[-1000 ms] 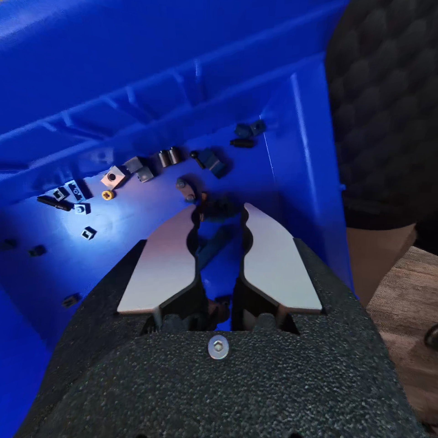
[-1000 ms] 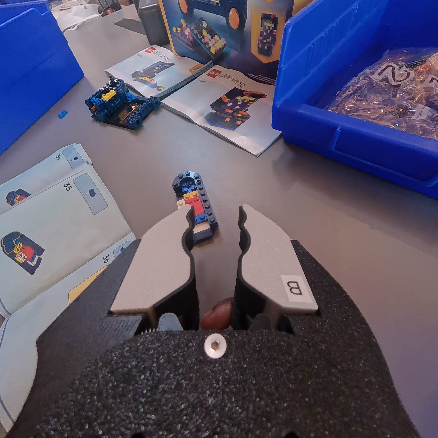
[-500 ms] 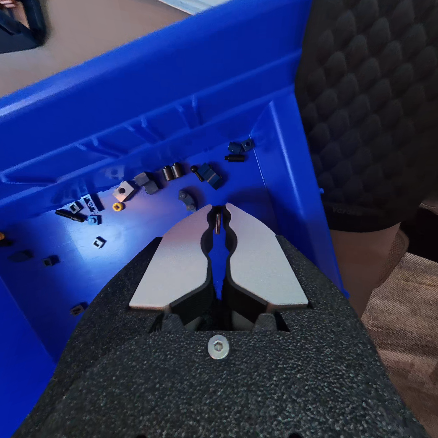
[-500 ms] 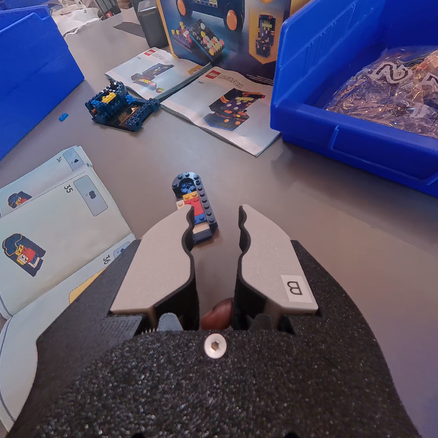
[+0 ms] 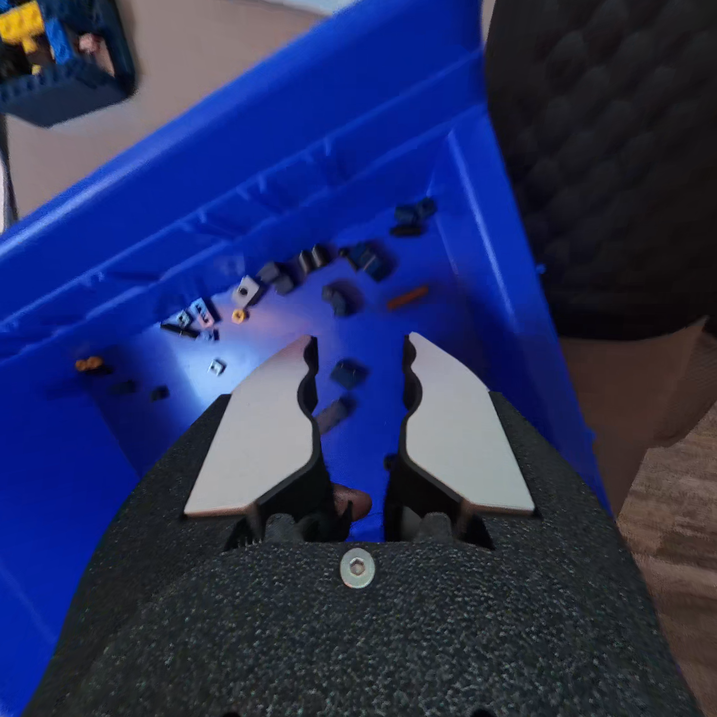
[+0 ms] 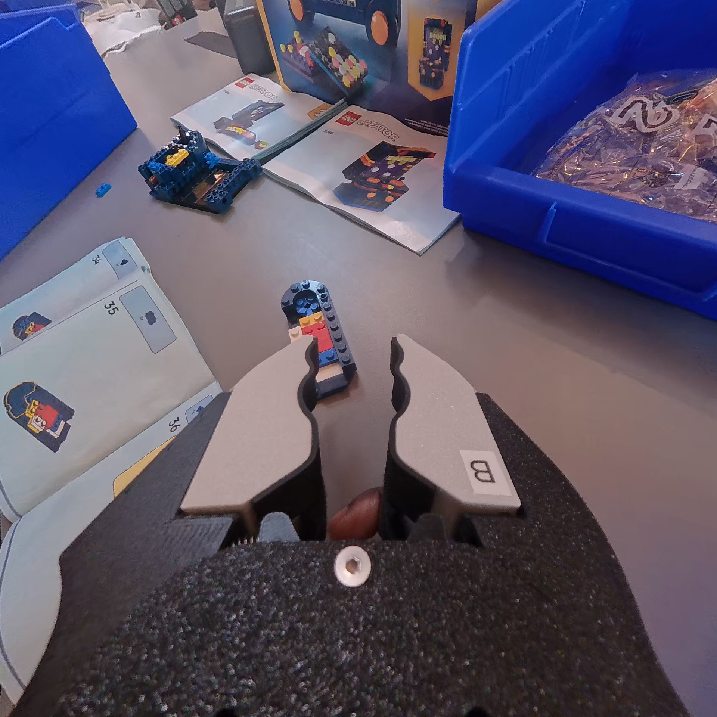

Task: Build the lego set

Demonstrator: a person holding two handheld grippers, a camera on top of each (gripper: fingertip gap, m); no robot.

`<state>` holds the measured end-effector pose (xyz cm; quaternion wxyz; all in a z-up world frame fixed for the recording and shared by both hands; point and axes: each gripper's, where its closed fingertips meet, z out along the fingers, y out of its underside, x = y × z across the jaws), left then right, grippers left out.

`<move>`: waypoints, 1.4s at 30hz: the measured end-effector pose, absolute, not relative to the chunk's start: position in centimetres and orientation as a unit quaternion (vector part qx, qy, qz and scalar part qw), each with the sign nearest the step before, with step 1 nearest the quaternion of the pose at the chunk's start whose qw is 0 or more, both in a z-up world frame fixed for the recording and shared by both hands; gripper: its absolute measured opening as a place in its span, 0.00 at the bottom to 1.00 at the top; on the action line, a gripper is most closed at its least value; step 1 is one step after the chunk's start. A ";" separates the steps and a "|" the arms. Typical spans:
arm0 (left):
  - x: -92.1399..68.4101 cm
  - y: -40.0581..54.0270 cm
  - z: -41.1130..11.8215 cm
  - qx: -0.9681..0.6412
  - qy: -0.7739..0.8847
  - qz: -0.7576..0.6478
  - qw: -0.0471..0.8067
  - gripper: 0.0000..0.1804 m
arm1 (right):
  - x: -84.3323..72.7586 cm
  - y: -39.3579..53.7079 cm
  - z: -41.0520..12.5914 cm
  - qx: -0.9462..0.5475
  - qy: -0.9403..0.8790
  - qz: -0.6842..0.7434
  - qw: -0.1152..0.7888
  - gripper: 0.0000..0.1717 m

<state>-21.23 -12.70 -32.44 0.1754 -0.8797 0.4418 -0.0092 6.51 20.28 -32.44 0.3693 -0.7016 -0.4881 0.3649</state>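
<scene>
The left gripper (image 5: 359,341) hangs over the floor of a blue bin (image 5: 271,128), and its jaws stand wide apart with nothing pressed between the pads. Under the gap lies a small dark blue brick (image 5: 348,373), free of both fingers, and a darker piece (image 5: 333,412) lies nearer to the camera. Farther in, along the far wall, many small pieces are scattered: a grey cube with a hole (image 5: 245,290), a yellow ring (image 5: 238,315) and a thin orange bar (image 5: 407,297) to the right. The view is blurred, so the finer shapes cannot be told.

The right gripper (image 6: 352,341) rests low over a grey table (image 6: 504,349), its jaws partly open and holding nothing. A flat, long brick assembly (image 6: 318,329) with red, yellow and blue plates lies just beyond the left fingertip (image 6: 295,349), partly covered by it; whether they touch cannot be told. An open instruction booklet (image 6: 77,368) lies to the left, a larger dark blue build (image 6: 190,170) far left, and a second blue bin (image 6: 582,217) with clear bags far right.

To take a piece well from this position, it seems wise to centre the fingers on one brick only, and to close slowly so it does not slip away.
</scene>
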 end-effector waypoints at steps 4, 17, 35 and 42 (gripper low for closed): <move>-22.4 -15.9 -30.8 -0.892 0.430 -0.067 0.121 0.15 | 6.5 20.3 -32.5 -0.702 -0.488 0.364 0.368 0.21; -27.3 -14.7 -31.7 -0.900 0.425 0.043 0.091 0.13 | 6.5 20.3 -32.5 -0.703 -0.489 0.363 0.366 0.21; -22.0 -16.8 -35.3 -0.868 0.478 -0.134 0.008 0.10 | 6.4 20.1 -32.7 -0.703 -0.495 0.360 0.362 0.21; -19.3 -10.2 -31.8 -0.887 0.385 -0.143 0.212 0.13 | 6.4 20.2 -32.8 -0.706 -0.494 0.359 0.359 0.21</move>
